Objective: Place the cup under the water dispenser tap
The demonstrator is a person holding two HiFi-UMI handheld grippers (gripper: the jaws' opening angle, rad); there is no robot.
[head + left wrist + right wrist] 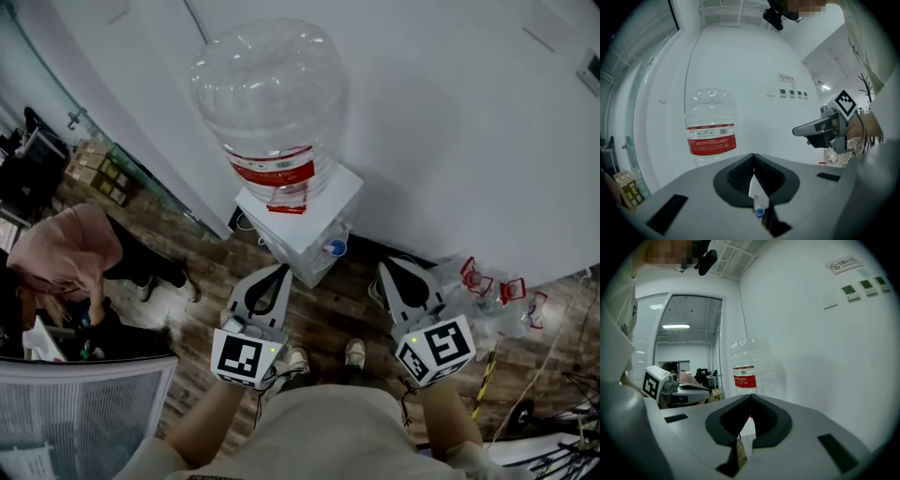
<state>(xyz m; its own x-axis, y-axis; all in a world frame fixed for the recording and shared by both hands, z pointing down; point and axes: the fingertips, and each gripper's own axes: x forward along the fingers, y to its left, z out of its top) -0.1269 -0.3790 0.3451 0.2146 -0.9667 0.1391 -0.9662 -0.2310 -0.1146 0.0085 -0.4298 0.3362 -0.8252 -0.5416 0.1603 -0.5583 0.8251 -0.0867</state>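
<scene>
Both tools were held level in front of the water dispenser [298,220], well short of it and touching nothing. The left gripper [279,274] was noted with its jaws brought together, nothing between them. The right gripper [389,272] was likewise pinched fully together and empty. The large clear bottle [267,94] was seated upright on top of the dispenser. No cup could be identified with certainty in any view. A small blue round spot [336,247] was seen at the dispenser's front face, where a tap would sit, but whether it was the tap or a cup beneath it could not be told. Crumpled plastic bags [487,291] were recorded on the wooden floor [197,253] to the right. A cup of this kind is judged light, thin-walled and easily tipped or crushed. It would best be taken by the side wall, below the rim, with gentle closure.
</scene>
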